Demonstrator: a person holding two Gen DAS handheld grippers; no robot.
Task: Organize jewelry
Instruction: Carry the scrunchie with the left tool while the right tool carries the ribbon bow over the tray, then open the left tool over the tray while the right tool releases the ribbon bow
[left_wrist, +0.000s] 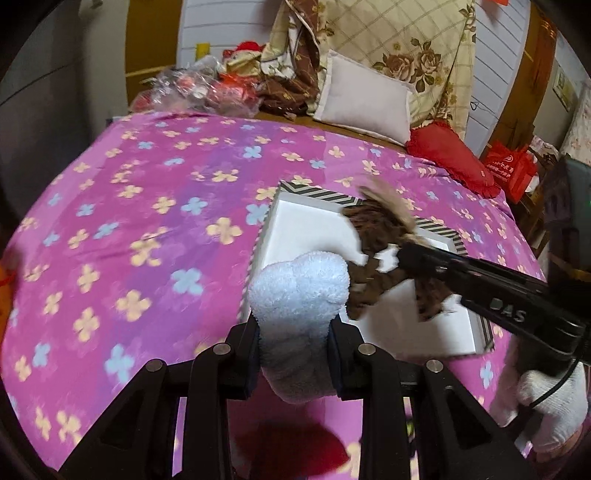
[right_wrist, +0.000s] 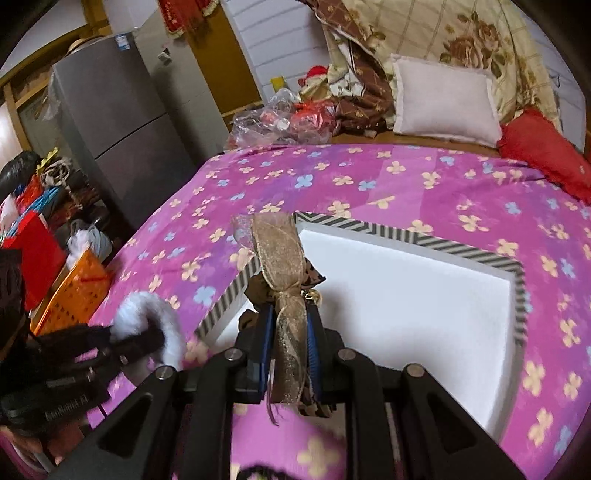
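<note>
A shallow box with a striped rim (left_wrist: 317, 195) and a white inside lies on the pink flowered bedspread (left_wrist: 147, 206). My left gripper (left_wrist: 295, 332) is shut on a fluffy white hair accessory (left_wrist: 299, 284), held just before the box's near left corner. From the right, my right gripper (left_wrist: 402, 254) reaches over the box, carrying a brown leopard-print bow (left_wrist: 380, 229). In the right wrist view, that gripper (right_wrist: 290, 325) pinches the gold mesh ribbon bow (right_wrist: 280, 251) over the box's left rim (right_wrist: 225, 299). The left gripper (right_wrist: 159, 338) with the white fluff (right_wrist: 147, 306) shows at lower left.
Pillows (left_wrist: 365, 96), a red cushion (left_wrist: 447, 155) and plastic bags (left_wrist: 192, 88) lie at the head of the bed. A grey fridge (right_wrist: 110, 122), an orange basket (right_wrist: 77, 288) and bags stand left of the bed. A white-gloved hand (left_wrist: 554, 406) holds the right gripper. Something red and fluffy (left_wrist: 291, 450) lies under the left gripper.
</note>
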